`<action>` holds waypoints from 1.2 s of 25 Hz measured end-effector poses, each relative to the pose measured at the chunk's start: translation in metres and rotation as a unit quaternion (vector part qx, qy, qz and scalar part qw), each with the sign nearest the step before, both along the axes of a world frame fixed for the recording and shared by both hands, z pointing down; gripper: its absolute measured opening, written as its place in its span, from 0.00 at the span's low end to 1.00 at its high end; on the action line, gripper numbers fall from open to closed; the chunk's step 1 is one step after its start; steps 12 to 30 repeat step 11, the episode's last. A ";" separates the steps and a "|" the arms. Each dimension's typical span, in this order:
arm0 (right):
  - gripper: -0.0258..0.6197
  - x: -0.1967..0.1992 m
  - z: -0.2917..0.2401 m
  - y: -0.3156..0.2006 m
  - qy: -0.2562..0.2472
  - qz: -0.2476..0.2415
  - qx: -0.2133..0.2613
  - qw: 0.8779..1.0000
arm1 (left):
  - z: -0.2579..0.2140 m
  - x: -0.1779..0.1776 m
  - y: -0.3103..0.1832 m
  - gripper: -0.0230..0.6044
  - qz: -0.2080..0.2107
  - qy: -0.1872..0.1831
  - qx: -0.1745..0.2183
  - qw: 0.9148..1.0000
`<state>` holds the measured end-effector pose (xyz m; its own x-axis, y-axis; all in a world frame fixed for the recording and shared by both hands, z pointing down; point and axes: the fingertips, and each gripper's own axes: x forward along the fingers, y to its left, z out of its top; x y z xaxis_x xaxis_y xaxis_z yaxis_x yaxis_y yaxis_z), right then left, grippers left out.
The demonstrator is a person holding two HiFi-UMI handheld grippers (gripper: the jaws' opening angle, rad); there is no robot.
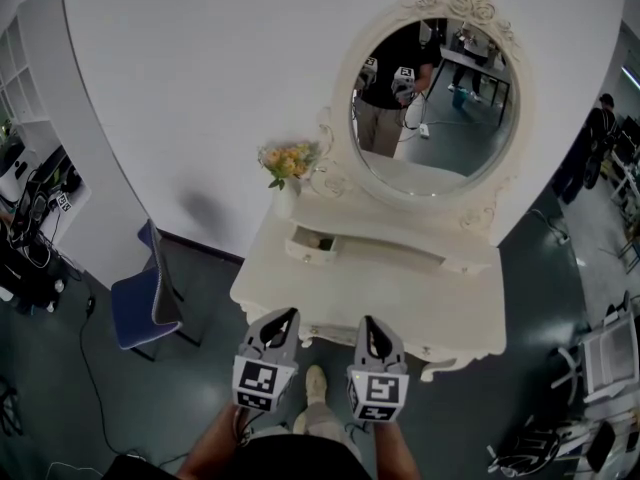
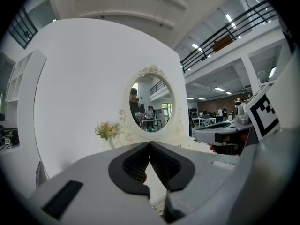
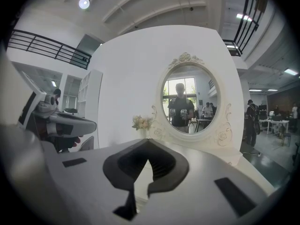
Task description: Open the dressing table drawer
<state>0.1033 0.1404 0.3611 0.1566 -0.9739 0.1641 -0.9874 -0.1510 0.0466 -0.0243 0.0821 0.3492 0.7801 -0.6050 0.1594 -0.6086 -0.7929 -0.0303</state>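
The white dressing table (image 1: 455, 313) stands against the wall under an oval mirror (image 1: 435, 98). A small drawer (image 1: 312, 246) on its upper shelf, at the left, is pulled out a little and shows something dark inside. Both grippers hover side by side in front of the table's near edge, touching nothing. My left gripper (image 1: 287, 318) (image 2: 149, 144) is shut and empty. My right gripper (image 1: 371, 325) (image 3: 147, 142) is also shut and empty. Both point at the mirror (image 2: 151, 104) (image 3: 187, 97), in which the person and both grippers are reflected.
A vase of yellow flowers (image 1: 287, 165) stands on the table's left end. A blue chair (image 1: 140, 303) is on the floor left of the table, with a cluttered desk (image 1: 30, 218) further left. A white chair (image 1: 612, 353) is at the right. The person's shoe (image 1: 315, 383) is below the grippers.
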 end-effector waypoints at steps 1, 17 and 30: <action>0.03 0.000 0.001 0.000 0.000 0.000 0.000 1.000 | 0.001 0.001 0.000 0.04 0.000 0.000 0.000 1.000; 0.03 0.004 0.004 -0.002 0.000 0.002 0.002 1.000 | 0.004 0.004 -0.002 0.04 0.002 -0.003 -0.001 1.000; 0.03 0.004 0.004 -0.002 0.000 0.002 0.002 1.000 | 0.004 0.004 -0.002 0.04 0.002 -0.003 -0.001 1.000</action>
